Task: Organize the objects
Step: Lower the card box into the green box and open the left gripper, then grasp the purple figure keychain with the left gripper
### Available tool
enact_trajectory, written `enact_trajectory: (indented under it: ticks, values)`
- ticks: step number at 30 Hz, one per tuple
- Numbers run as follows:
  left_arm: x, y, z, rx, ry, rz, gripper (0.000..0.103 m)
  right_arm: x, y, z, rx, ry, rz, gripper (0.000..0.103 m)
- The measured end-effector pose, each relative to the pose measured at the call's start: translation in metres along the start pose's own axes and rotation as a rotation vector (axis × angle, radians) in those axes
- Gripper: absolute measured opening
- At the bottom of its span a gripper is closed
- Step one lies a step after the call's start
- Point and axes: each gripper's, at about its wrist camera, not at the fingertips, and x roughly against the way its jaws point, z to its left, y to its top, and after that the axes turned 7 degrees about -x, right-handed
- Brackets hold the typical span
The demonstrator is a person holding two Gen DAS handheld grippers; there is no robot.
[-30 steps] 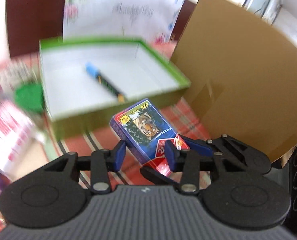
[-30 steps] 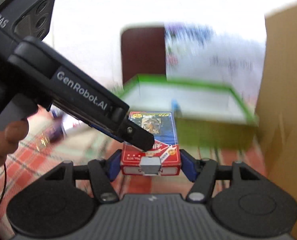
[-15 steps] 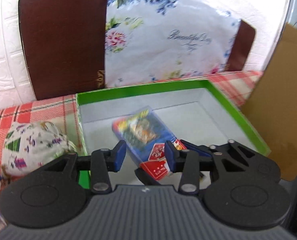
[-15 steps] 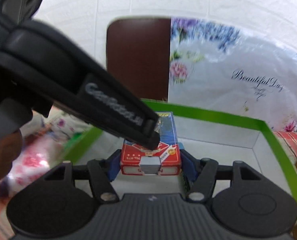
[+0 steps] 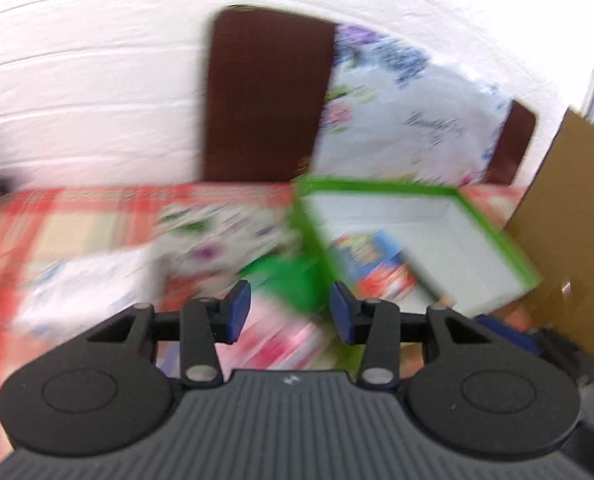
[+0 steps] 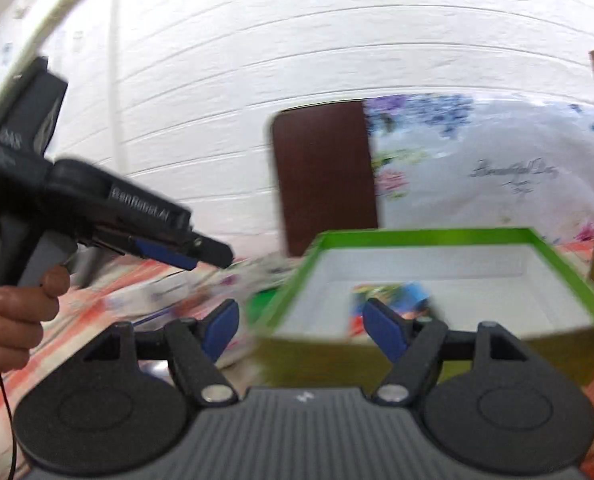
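Left wrist view, blurred: my left gripper (image 5: 291,312) is released, nothing between its blue pads. Past it the card pack (image 5: 371,264) lies on the white floor of the green box (image 5: 493,232), beside the cardboard sheet (image 5: 569,216).

Right wrist view: my right gripper (image 6: 301,326) is opening, its jaws empty; the card pack (image 6: 393,294) rests inside the green box (image 6: 309,288). A hand (image 6: 13,316) holds the left gripper (image 6: 213,256) over the checked cloth.
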Motion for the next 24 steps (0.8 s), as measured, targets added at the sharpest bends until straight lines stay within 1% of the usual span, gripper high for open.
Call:
enact_trajectory:
  ticks: [2,6,8,10,13,16,18,19,20,22,24]
  values:
    - [0.011,-0.024,0.016,0.016,0.043,0.04,0.046,0.001,-0.011,0.017,0.031,0.065,0.056,0.071]
    - [0.023,-0.068,0.05,0.116,0.071,0.129,0.046,-0.012,-0.032,0.052,0.058,0.155,0.195,0.071]
    - [0.024,-0.082,0.064,0.178,0.061,0.163,0.046,-0.019,-0.041,0.068,0.089,0.181,0.244,0.071]
    - [0.027,-0.094,0.072,0.213,0.038,0.172,0.046,-0.028,-0.047,0.084,0.143,0.187,0.281,0.071]
    - [0.03,-0.096,0.078,0.215,0.034,0.158,0.046,-0.041,-0.052,0.099,0.161,0.201,0.337,0.068]
    - [0.031,-0.095,0.084,0.242,0.008,0.14,0.046,-0.062,-0.05,0.106,0.109,0.191,0.38,0.067]
    - [0.031,-0.095,0.085,0.254,-0.003,0.132,0.046,-0.078,-0.048,0.109,0.064,0.189,0.402,0.06]
    - [0.032,-0.096,0.084,0.255,-0.009,0.131,0.047,-0.086,-0.049,0.11,0.056,0.182,0.417,0.053]
    - [0.033,-0.096,0.085,0.258,-0.02,0.132,0.047,-0.094,-0.05,0.111,0.049,0.174,0.433,0.049]
    - [0.032,-0.097,0.085,0.264,-0.04,0.134,0.047,-0.097,-0.051,0.112,0.051,0.171,0.426,0.045]
    - [0.033,-0.099,0.083,0.265,-0.052,0.135,0.051,-0.09,-0.05,0.116,0.082,0.173,0.427,0.041]
